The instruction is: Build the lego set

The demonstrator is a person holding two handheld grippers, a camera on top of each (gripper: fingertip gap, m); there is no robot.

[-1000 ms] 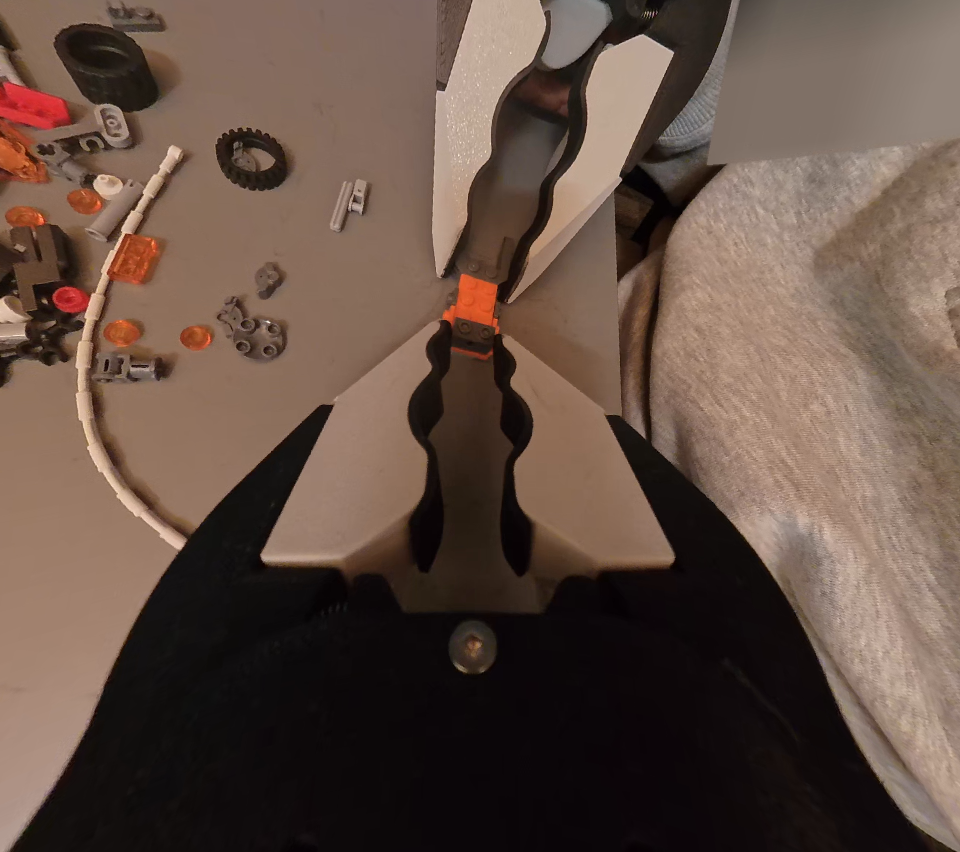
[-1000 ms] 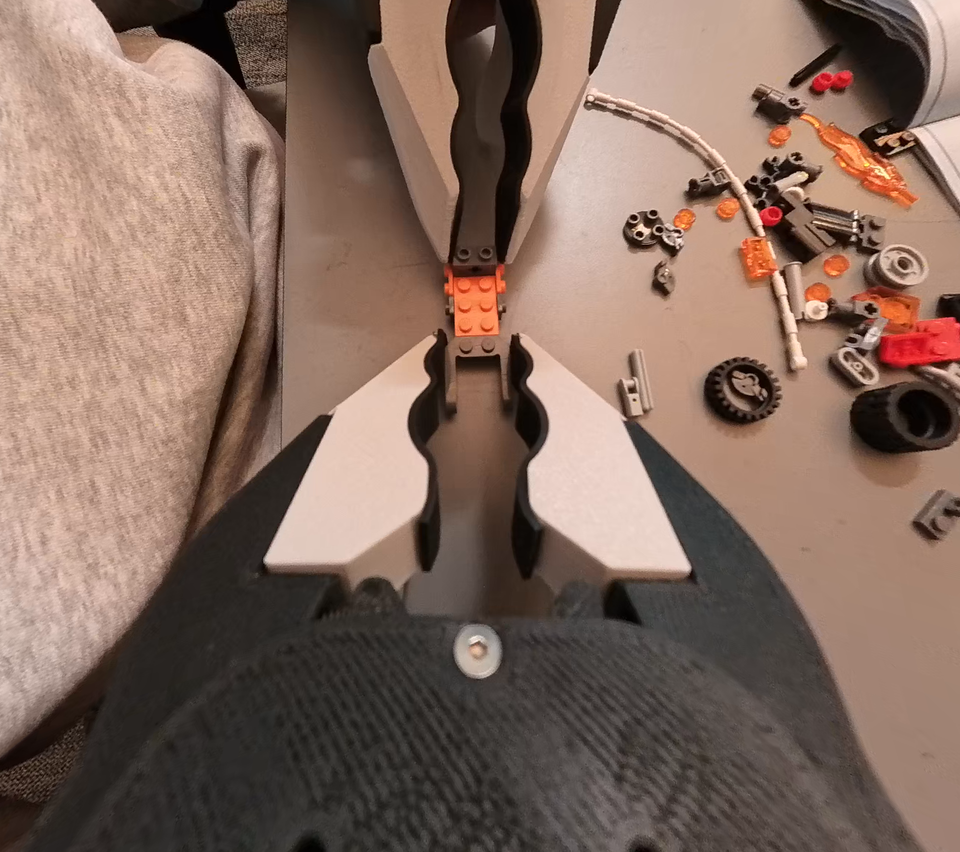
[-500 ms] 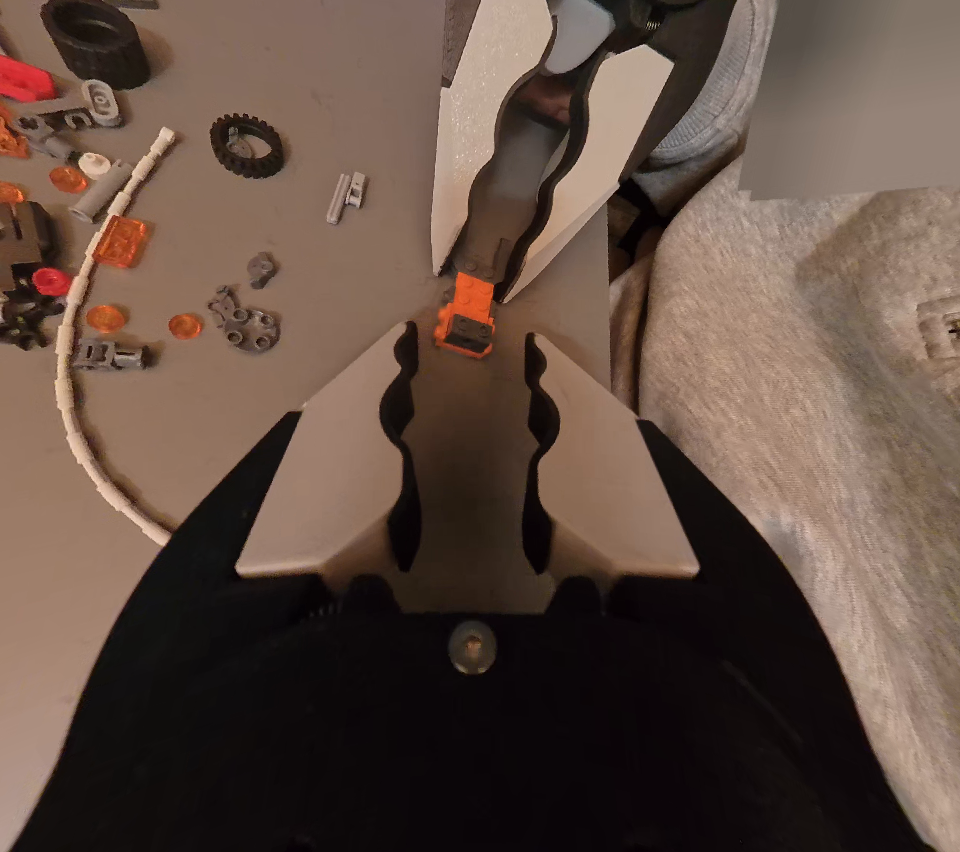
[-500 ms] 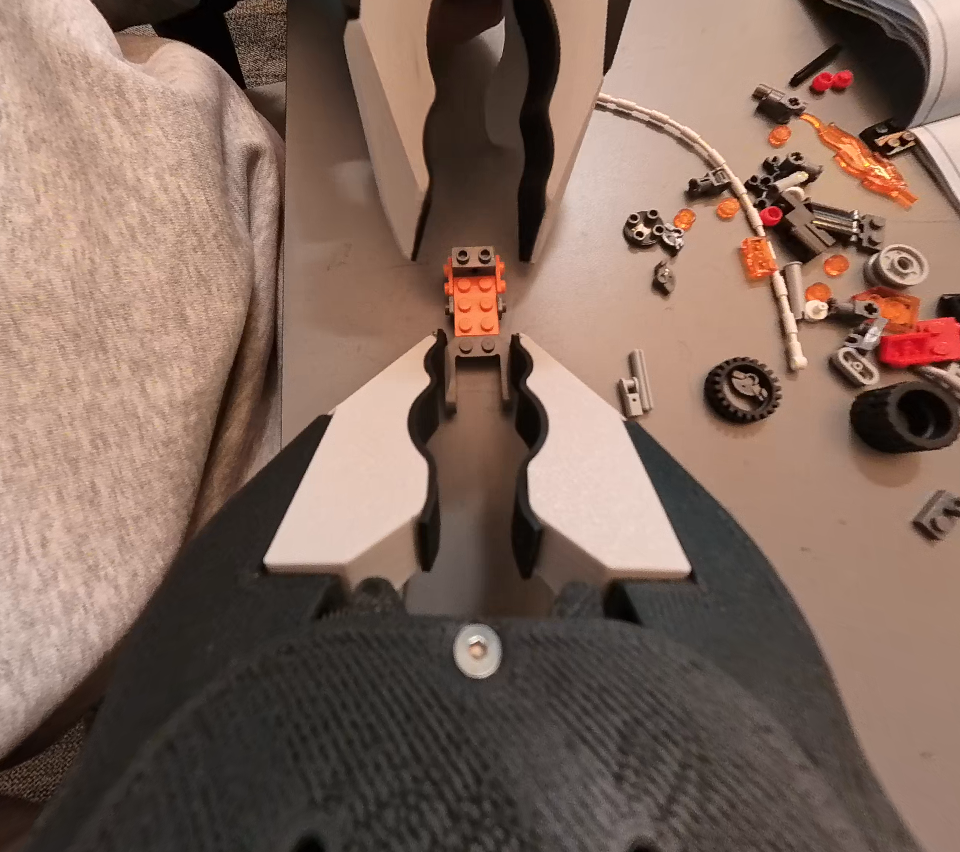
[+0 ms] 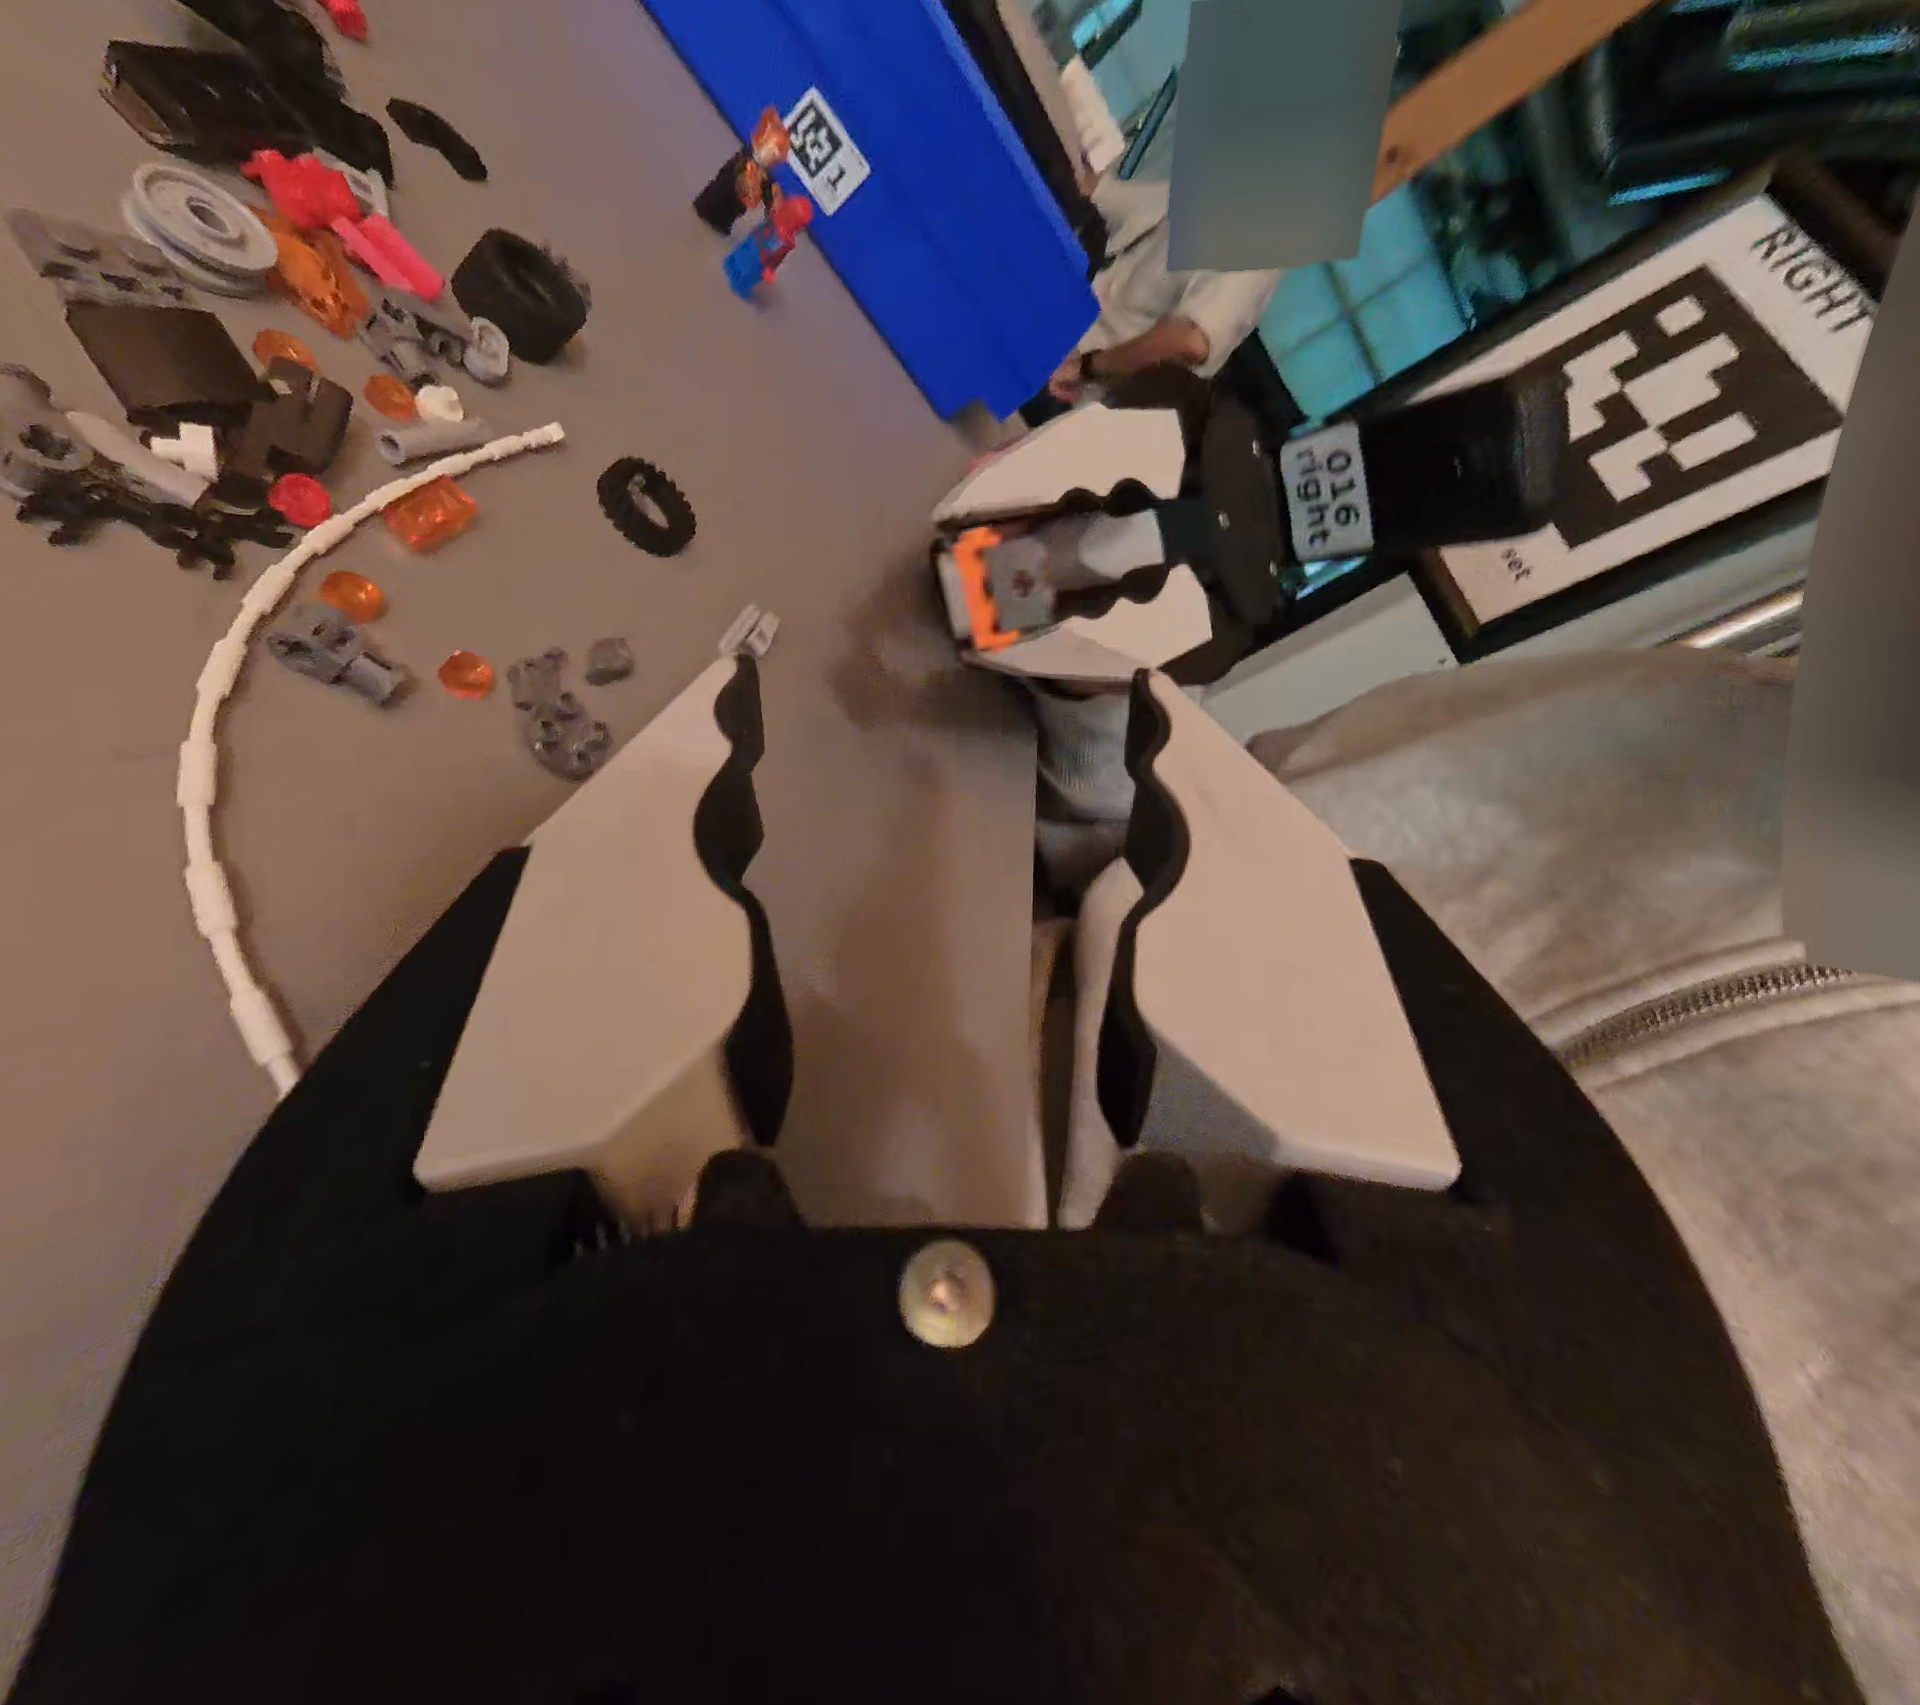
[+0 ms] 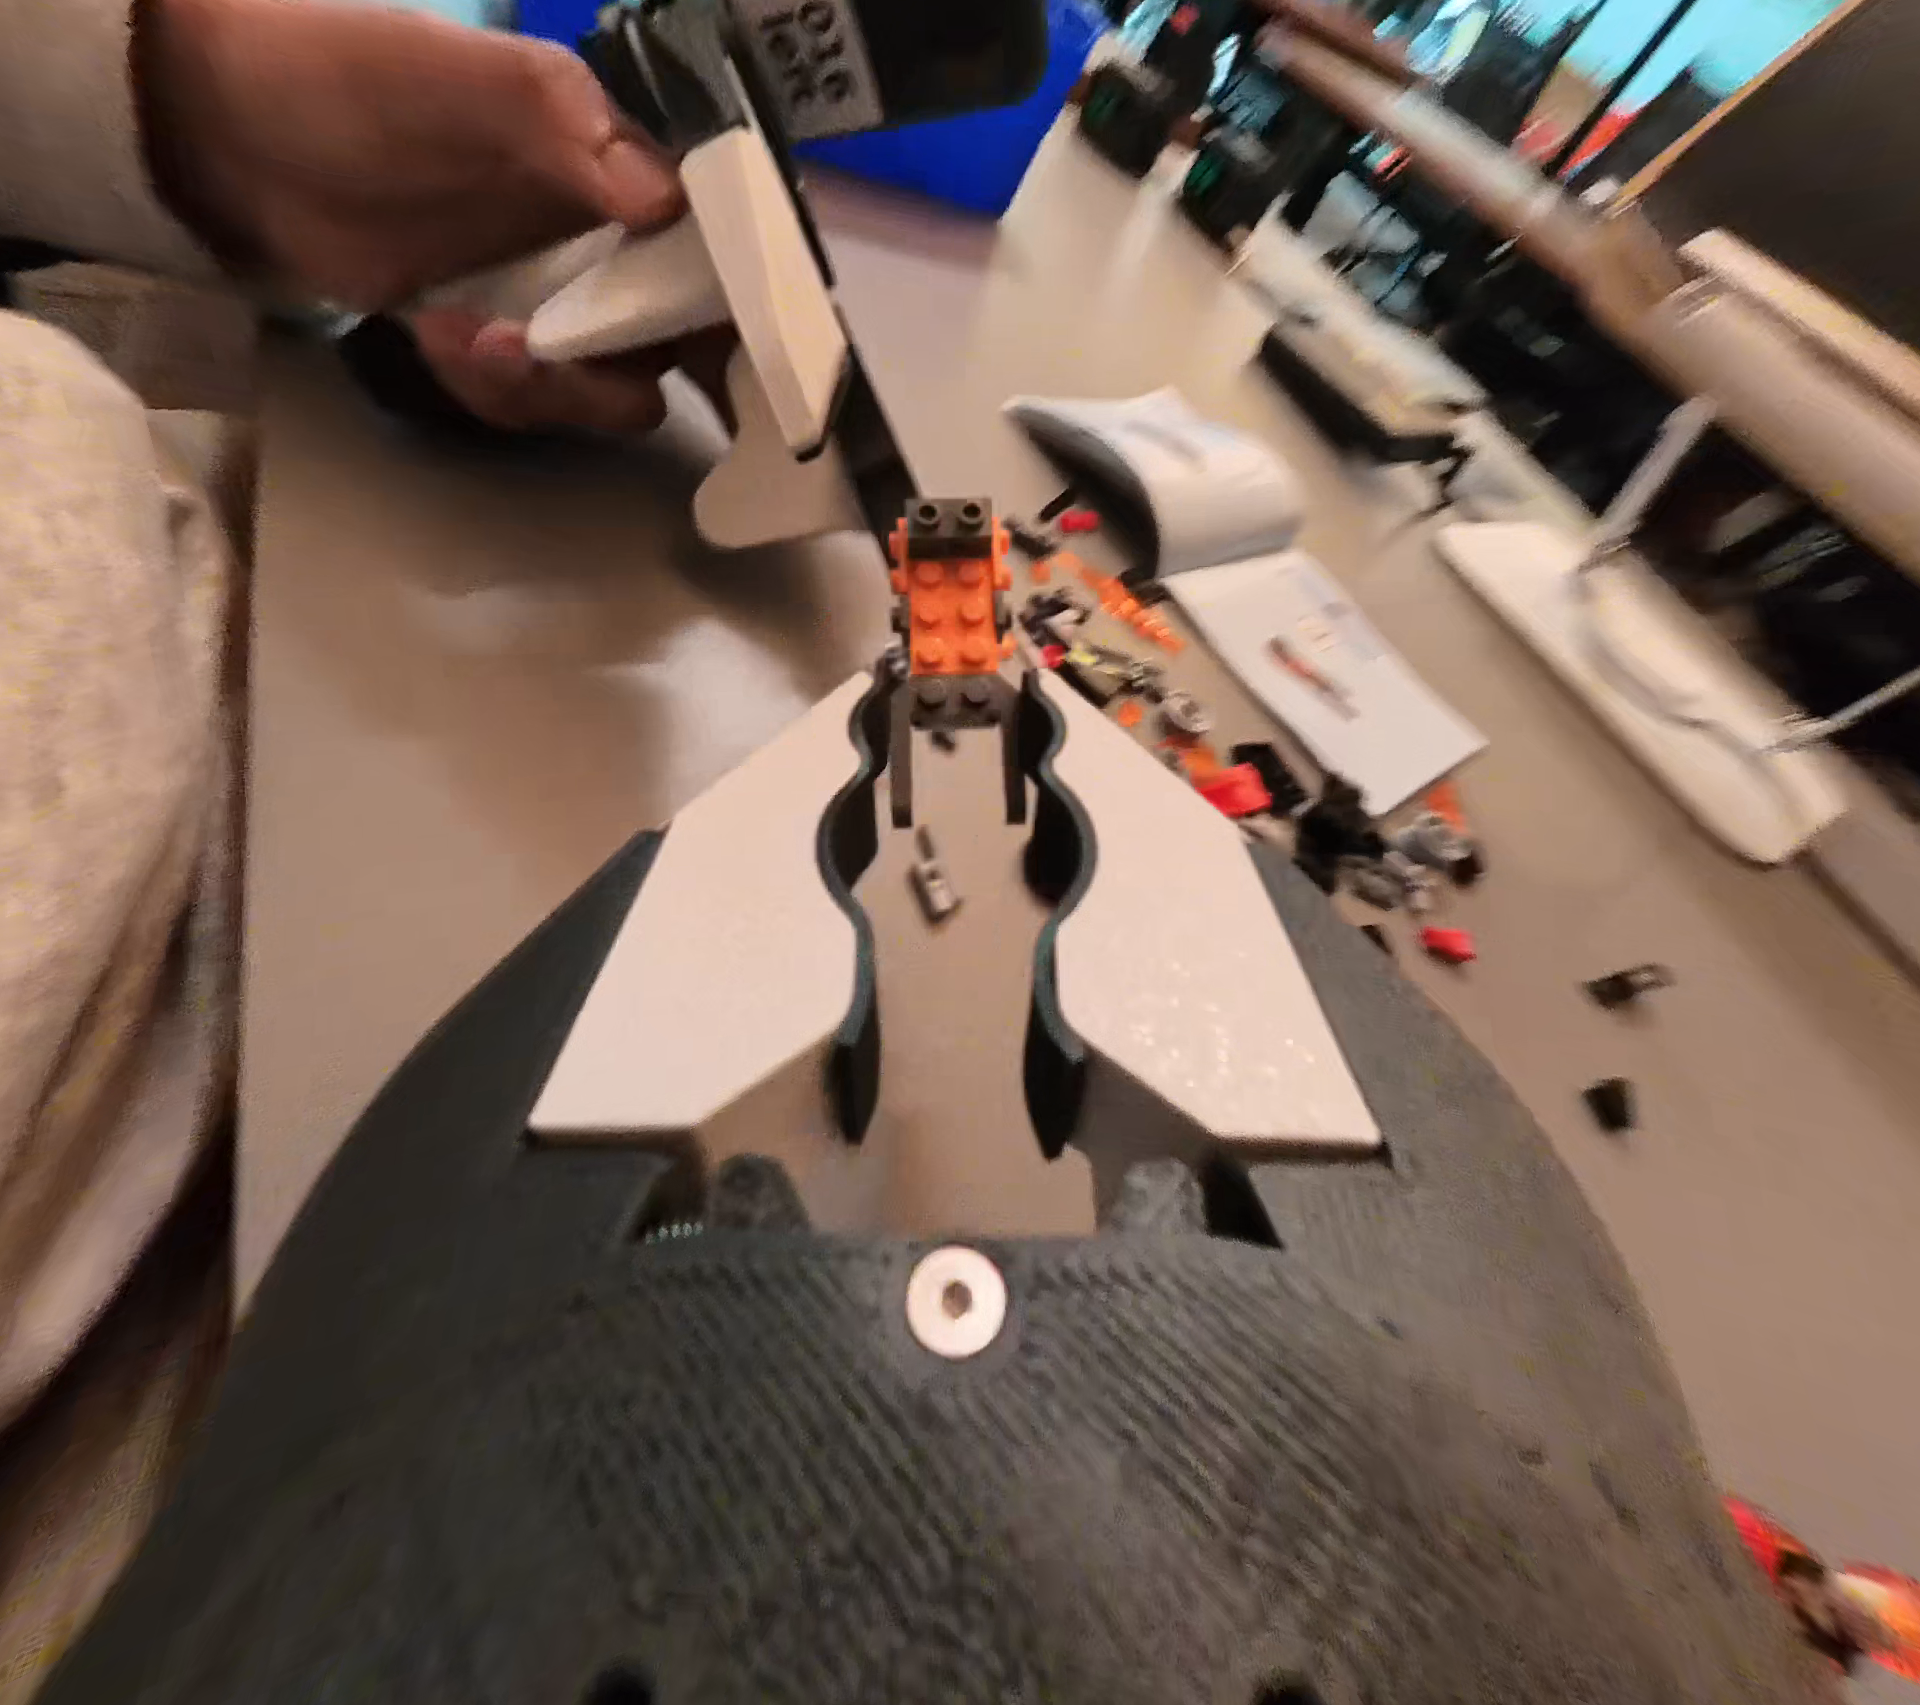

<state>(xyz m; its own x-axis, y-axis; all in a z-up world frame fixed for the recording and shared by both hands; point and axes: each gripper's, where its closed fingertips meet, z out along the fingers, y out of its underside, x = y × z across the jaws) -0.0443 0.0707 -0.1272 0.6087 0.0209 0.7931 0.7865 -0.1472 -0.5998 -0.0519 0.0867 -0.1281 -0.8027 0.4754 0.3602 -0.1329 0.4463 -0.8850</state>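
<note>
My right gripper [image 6: 951,699] is shut on the dark grey end of a small orange and dark grey lego assembly [image 6: 951,606] and holds it raised above the table. In the left wrist view the same right gripper [image 5: 951,585] shows side-on with the assembly [image 5: 1013,590] between its fingers. My left gripper [image 5: 940,679] is open and empty, a short way below and apart from the assembly. In the right wrist view the left gripper [image 6: 769,502] is held by a hand [image 6: 364,149] to the upper left of the assembly.
Loose lego parts [image 5: 312,429] lie spread on the grey table [image 5: 675,367]: a white segmented hose [image 5: 208,782], black tyres [image 5: 644,507], orange studs. A minifigure [image 5: 764,201] stands by a blue bin [image 5: 831,97]. An open booklet [image 6: 1320,647] lies far right. A grey sleeve [image 5: 1558,876] is at the table's edge.
My left gripper opened, let go of the assembly and drew back from it. My right gripper kept hold and lifted the assembly off the table. Both views tilted up toward the room.
</note>
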